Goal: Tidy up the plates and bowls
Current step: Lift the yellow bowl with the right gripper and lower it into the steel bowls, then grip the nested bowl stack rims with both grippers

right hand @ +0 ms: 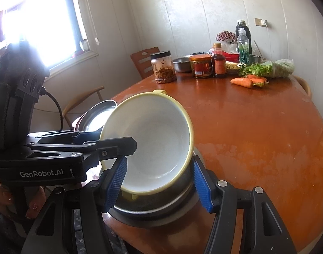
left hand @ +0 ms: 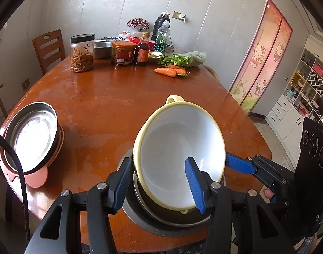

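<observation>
At the near edge of the table [left hand: 123, 97], going left to right: a steel bowl [left hand: 33, 135] sits on a pink plate [left hand: 37, 176] near the left edge, well apart from my work; then comes the cream bowl [left hand: 178, 158], tipped up on its side, mouth toward me, over a steel pan [left hand: 172, 218] on a dark disc.

My left gripper [left hand: 159, 187] pinches the cream bowl's left wall: one finger outside, the other inside against the white. My right gripper [right hand: 159, 185] stands spread around the bowl and pan below; I cannot tell whether its pads touch either one. Both hands are at the bowl, but the hold looks to be the left's alone.

What matters next, I judge, is the tilt: the bowl's axis leans toward me, one ear [left hand: 174, 100] pointing away at the top, the other low at the pan. To nest it, the rim must come level.

Left view shows the inner finger on the white; right view shows the steel bowl [right hand: 100, 114] behind the rim, and the low ear [right hand: 129, 195] clear of my pads.
</observation>
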Demonstrator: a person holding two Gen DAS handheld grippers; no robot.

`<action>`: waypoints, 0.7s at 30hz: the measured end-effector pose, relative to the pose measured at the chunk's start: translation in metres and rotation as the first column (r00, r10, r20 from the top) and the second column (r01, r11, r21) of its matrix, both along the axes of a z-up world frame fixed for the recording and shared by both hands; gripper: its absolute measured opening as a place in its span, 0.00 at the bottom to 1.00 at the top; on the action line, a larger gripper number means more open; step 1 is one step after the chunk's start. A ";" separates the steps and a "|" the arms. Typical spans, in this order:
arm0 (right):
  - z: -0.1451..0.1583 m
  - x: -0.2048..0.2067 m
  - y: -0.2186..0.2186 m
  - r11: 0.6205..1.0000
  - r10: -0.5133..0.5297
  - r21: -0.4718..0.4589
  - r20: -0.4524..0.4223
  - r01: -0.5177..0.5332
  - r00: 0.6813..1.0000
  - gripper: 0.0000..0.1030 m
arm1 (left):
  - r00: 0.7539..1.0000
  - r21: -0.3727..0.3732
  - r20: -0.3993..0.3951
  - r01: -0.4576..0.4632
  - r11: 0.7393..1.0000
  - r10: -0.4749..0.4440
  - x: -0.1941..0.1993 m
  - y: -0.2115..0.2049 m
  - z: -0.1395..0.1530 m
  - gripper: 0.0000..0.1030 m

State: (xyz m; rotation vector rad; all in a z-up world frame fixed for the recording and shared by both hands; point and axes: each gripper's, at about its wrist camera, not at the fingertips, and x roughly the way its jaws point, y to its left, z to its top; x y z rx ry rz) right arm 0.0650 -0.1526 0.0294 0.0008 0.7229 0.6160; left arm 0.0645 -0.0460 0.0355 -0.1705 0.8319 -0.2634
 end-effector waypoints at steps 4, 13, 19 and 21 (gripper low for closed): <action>0.000 -0.001 -0.001 1.000 -0.001 0.003 0.000 0.001 1.000 0.62 | 1.000 -0.003 -0.011 0.005 1.000 -0.005 -0.001 -0.001 -0.003 0.49; -0.001 -0.003 -0.003 1.000 -0.004 0.002 0.000 0.004 1.000 0.62 | 1.000 0.002 -0.010 0.011 1.000 -0.011 -0.004 -0.001 -0.004 0.49; -0.001 -0.004 -0.003 1.000 -0.007 0.001 -0.003 0.007 1.000 0.62 | 1.000 0.005 -0.004 0.013 1.000 -0.013 -0.008 -0.002 -0.002 0.49; -0.001 -0.004 -0.002 1.000 -0.007 0.000 -0.003 0.007 1.000 0.63 | 1.000 0.006 -0.004 0.014 1.000 -0.014 -0.008 -0.002 -0.002 0.49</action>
